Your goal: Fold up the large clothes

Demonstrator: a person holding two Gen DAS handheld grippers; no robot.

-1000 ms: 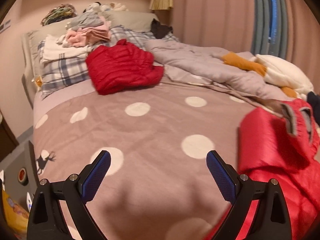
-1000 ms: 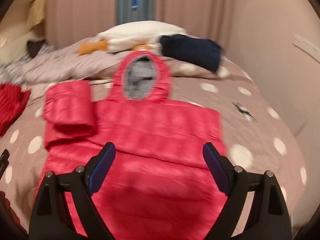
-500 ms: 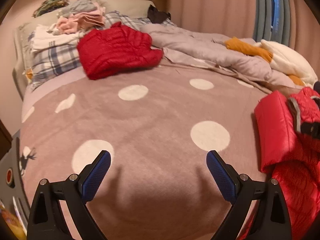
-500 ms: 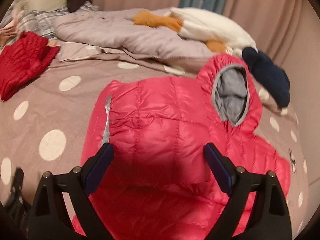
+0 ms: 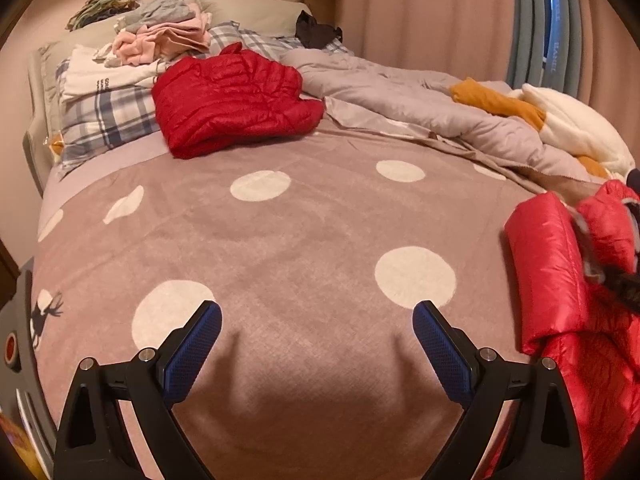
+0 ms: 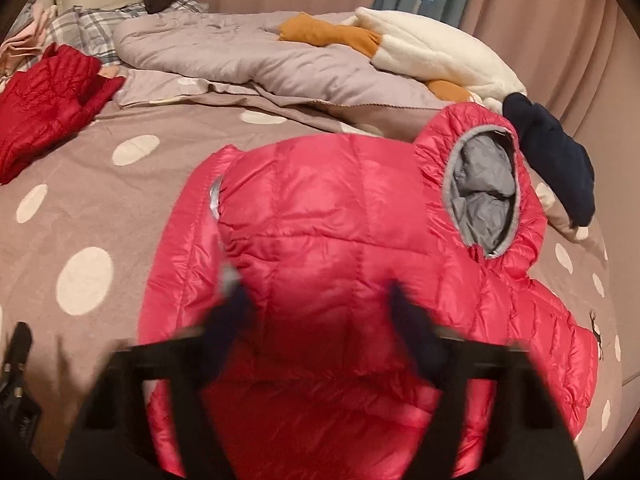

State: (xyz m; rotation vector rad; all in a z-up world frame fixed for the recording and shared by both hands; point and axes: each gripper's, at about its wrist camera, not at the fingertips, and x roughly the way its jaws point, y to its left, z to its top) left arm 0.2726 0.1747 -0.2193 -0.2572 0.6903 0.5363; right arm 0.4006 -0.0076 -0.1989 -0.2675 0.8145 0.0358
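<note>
A pink-red hooded down jacket (image 6: pixel 340 208) lies flat on the dotted blanket (image 5: pixel 300 240), its grey-lined hood (image 6: pixel 480 192) towards the far right. One sleeve is folded across its body. My right gripper (image 6: pixel 318 304) hovers low over the jacket's middle. Its blurred jaws are closing with puffy fabric between them, and a wide gap still shows. In the left wrist view the same jacket (image 5: pixel 552 272) sits at the right edge. My left gripper (image 5: pixel 316 320) stands open over bare blanket, left of the jacket, with nothing between its fingers.
A folded dark red jacket (image 5: pixel 232 100) lies near the plaid pillows, with a pile of clothes (image 5: pixel 160 36) behind it. A rumpled grey duvet (image 5: pixel 420 100), a white fleece (image 5: pixel 572 128) and a navy garment (image 6: pixel 556 160) crowd the far side.
The right gripper swung across and down over the jacket with a roll, and its jaws have begun to narrow. The left gripper sank a little towards the blanket, then held still.
</note>
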